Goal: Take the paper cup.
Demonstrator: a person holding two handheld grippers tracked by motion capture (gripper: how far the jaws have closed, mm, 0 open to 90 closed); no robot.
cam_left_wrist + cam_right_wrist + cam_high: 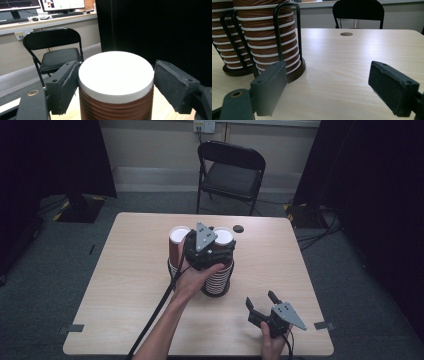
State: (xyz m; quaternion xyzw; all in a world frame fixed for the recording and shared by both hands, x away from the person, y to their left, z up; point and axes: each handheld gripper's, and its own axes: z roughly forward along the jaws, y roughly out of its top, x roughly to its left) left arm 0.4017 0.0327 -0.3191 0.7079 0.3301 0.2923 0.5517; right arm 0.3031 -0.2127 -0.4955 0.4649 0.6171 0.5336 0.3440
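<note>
Two tall stacks of brown ribbed paper cups stand upside down in black wire holders at the table's middle, the left stack beside the right stack. My left gripper is at the top of the right stack. In the left gripper view its pads sit against both sides of the topmost cup, whose white bottom faces up. My right gripper rests open near the table's front right, with nothing between its jaws. It faces the stacks.
The wooden table has a dark round hole behind the stacks. A black folding chair stands beyond the far edge. Black curtains hang at both sides. Bare tabletop lies left and right of the stacks.
</note>
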